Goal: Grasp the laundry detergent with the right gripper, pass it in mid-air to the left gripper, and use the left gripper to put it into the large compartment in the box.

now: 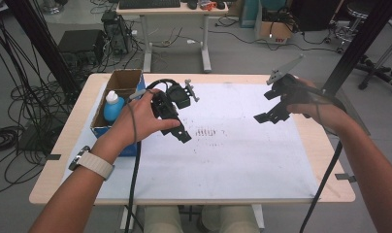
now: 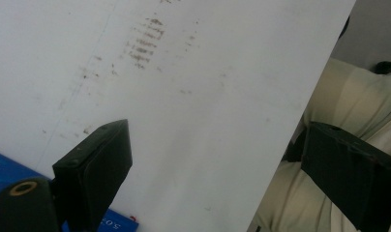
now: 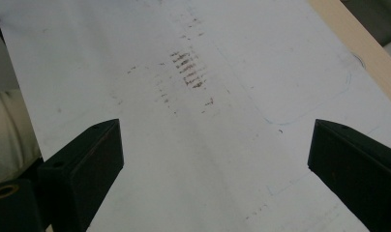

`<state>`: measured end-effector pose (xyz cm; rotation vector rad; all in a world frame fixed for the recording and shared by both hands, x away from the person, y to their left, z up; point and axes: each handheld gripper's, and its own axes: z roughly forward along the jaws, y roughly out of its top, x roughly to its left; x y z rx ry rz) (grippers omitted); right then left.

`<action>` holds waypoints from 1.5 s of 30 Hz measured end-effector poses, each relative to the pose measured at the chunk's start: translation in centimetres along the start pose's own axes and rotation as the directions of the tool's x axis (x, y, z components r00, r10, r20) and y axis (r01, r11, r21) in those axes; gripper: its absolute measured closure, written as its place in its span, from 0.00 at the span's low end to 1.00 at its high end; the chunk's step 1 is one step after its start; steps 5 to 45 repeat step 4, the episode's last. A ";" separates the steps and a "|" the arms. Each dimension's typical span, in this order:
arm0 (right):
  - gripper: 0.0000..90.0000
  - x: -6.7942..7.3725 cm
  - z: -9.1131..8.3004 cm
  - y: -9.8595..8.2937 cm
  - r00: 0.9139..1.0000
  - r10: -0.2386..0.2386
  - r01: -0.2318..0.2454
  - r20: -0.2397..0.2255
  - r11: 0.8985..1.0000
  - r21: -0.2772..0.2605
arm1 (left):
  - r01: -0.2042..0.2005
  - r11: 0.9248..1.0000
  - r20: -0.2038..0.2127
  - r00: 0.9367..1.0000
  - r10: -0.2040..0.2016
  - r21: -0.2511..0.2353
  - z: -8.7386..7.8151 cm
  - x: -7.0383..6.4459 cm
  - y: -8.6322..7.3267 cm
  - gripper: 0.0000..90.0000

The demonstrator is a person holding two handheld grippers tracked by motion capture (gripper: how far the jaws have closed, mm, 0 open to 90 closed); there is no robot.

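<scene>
While both grippers are held above the white sheet (image 1: 242, 160) with nothing between them, the likeliest trouble is judged to lie at the cardboard box (image 1: 120, 86), which stands at the sheet's left edge with the blue bottle (image 1: 112, 107) upright inside it. The left gripper (image 1: 177, 131), its jaws spread wide, is carried just beside that box, and a careless swing of the hand or its trailing cable could tip the bottle or push the box off the tabletop (image 1: 330, 191). The right gripper (image 1: 267, 116), jaws equally wide, is held well apart from the box, past the brown smudges (image 1: 207, 132). Ample open room is offered between the box and the sheet's right edge; the near edge borders the person's lap.
</scene>
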<state>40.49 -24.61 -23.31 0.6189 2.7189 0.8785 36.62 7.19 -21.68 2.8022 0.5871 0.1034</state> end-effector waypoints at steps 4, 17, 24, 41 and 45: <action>0.06 0.0 0.1 -0.1 1.000 0.006 -0.006 -0.001 1.000 -0.009 | 0.001 1.000 0.001 1.000 -0.001 -0.002 -0.1 0.0 -0.1 0.12; 0.06 0.0 0.1 -0.1 1.000 0.006 -0.006 -0.001 1.000 -0.009 | 0.001 1.000 0.001 1.000 -0.001 -0.002 -0.1 0.0 -0.1 0.12; 0.06 0.0 0.1 -0.1 1.000 0.006 -0.006 -0.001 1.000 -0.009 | 0.001 1.000 0.001 1.000 -0.001 -0.002 -0.1 0.0 -0.1 0.12; 0.06 0.0 0.1 -0.1 1.000 0.006 -0.006 -0.001 1.000 -0.009 | 0.001 1.000 0.001 1.000 -0.001 -0.002 -0.1 0.0 -0.1 0.12; 0.06 0.0 0.1 -0.1 1.000 0.006 -0.006 -0.001 1.000 -0.009 | 0.001 1.000 0.001 1.000 -0.001 -0.002 -0.1 0.0 -0.1 0.12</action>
